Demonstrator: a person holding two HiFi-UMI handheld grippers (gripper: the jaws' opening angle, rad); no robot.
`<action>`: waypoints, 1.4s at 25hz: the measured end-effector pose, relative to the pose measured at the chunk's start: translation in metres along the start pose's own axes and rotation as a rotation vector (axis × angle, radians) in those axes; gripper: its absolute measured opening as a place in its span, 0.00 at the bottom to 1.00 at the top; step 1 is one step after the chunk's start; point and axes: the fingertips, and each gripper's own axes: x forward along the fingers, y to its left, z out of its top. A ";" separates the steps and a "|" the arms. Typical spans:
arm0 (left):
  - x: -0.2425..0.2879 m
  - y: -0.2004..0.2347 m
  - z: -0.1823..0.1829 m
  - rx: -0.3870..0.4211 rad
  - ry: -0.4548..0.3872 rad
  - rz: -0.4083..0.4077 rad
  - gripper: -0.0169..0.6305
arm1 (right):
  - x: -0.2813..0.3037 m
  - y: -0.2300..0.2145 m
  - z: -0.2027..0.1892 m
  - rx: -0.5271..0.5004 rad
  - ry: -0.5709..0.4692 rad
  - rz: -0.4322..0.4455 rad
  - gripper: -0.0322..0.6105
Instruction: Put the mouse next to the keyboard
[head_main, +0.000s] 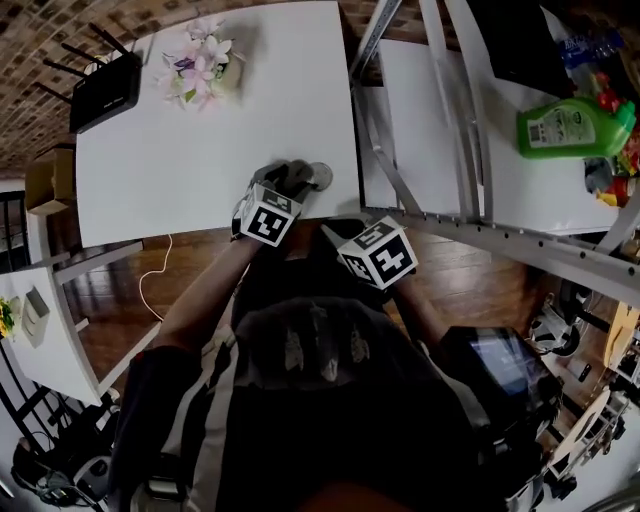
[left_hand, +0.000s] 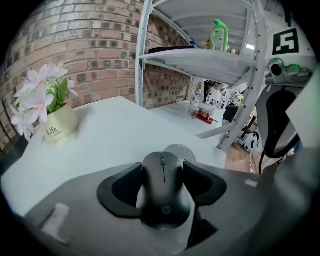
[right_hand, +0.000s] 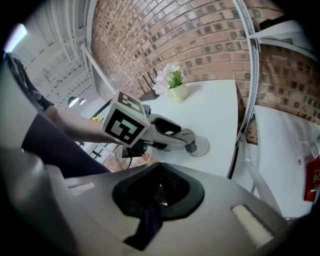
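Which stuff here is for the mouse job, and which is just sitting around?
For the job: mouse; left gripper, shut on it; table. No keyboard shows.

Just lying about: flowers; router; green bottle; round disc.

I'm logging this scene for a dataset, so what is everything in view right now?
table: one, white, centre
mouse: one, black, clamped by the left hand-held gripper at the table's near edge
round disc: one, clear-silvery, on the table just beyond the mouse
flower pot: one, cream, pink-white flowers, table's far side
router: one, black with antennas, table's far left corner
shelving rack: one, grey metal, right of the table
bottle: one, green, on the shelving rack
left hand-held gripper: one, grey, shut on the mouse
right hand-held gripper: one, grey, jaws together, empty, off the table near the person
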 end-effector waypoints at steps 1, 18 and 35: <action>0.000 0.002 -0.002 -0.005 -0.001 0.000 0.44 | 0.001 0.002 0.001 -0.005 0.002 0.003 0.06; -0.023 0.032 -0.021 -0.045 -0.039 -0.022 0.44 | 0.027 0.035 0.030 -0.094 0.079 -0.043 0.06; -0.042 0.053 -0.033 -0.004 -0.062 -0.124 0.44 | 0.058 0.094 0.036 -0.038 0.171 -0.135 0.06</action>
